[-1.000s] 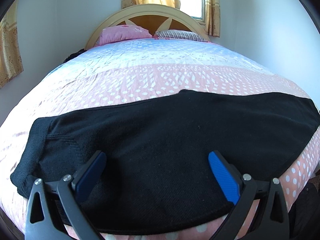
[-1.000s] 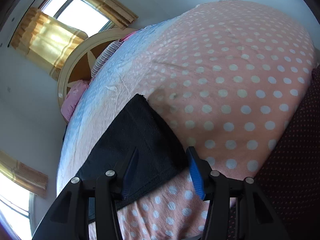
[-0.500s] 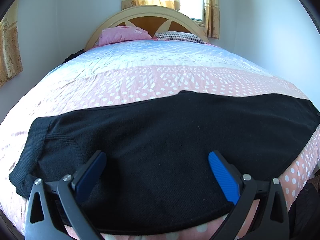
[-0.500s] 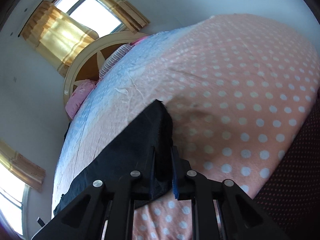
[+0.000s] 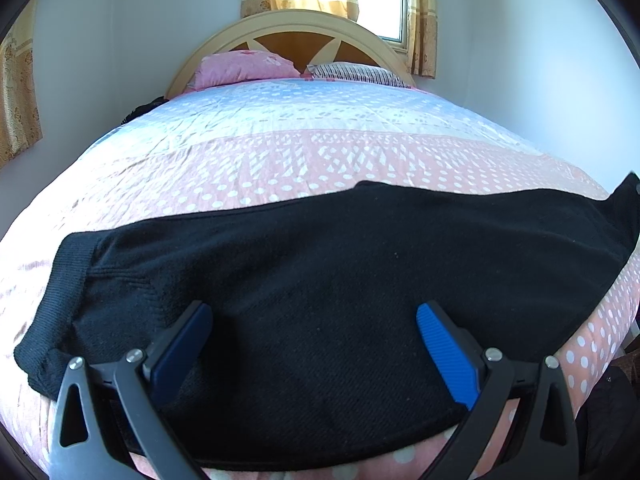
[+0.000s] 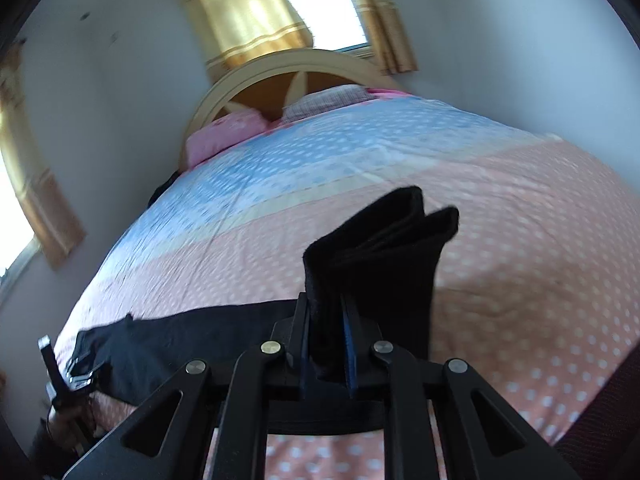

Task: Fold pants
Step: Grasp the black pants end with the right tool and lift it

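Note:
Black knit pants (image 5: pixel 320 280) lie flat across the near end of the bed, waistband at the left and leg ends at the right. My left gripper (image 5: pixel 314 326) is open and empty, its blue pads hovering over the middle of the pants. My right gripper (image 6: pixel 326 344) is shut on the leg ends of the pants (image 6: pixel 384 256) and holds them lifted above the bed, the cuffs sticking up past the fingers. The rest of the pants (image 6: pixel 192 340) trails to the left on the bed, where the left gripper (image 6: pixel 68 380) shows at the frame edge.
The bed has a pink and blue dotted quilt (image 5: pixel 320 152). A pink pillow (image 5: pixel 244 66) and a striped pillow (image 5: pixel 356 74) lie at the arched headboard (image 5: pixel 292 32). Curtained windows and walls stand behind and to the left. A dark dotted cloth (image 6: pixel 600 420) sits at the right.
My right gripper closed on the leg ends of the pants and lifted them off the bed, swinging its view toward the headboard. The left gripper has stayed in place, open.

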{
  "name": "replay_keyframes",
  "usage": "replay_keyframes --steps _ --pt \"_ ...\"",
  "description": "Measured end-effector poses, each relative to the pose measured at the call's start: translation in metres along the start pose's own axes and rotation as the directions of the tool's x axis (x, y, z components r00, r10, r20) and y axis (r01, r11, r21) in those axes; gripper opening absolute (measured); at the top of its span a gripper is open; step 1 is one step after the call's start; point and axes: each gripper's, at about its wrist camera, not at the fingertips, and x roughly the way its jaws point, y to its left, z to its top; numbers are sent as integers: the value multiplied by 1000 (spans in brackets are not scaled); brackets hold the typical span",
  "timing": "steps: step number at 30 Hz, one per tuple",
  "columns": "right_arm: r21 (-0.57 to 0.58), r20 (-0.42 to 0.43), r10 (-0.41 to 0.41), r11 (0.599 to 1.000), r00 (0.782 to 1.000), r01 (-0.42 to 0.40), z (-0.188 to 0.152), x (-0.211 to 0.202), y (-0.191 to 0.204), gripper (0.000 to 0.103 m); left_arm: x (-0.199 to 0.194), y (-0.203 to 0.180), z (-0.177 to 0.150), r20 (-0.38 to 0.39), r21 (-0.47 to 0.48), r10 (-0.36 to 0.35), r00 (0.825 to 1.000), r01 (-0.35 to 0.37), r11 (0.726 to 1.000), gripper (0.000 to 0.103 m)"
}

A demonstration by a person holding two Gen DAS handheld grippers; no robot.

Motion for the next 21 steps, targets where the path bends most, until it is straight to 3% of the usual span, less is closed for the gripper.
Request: replay_keyframes --steps 6,21 --pt "-113 -76 67 991 995 -76 -13 30 63 14 0 2 -1 8 -2 -13 1000 13 1000 103" --pt "-221 -232 165 951 959 -217 -59 82 148 14 -2 7 -1 31 -15 -49 998 49 999 103"
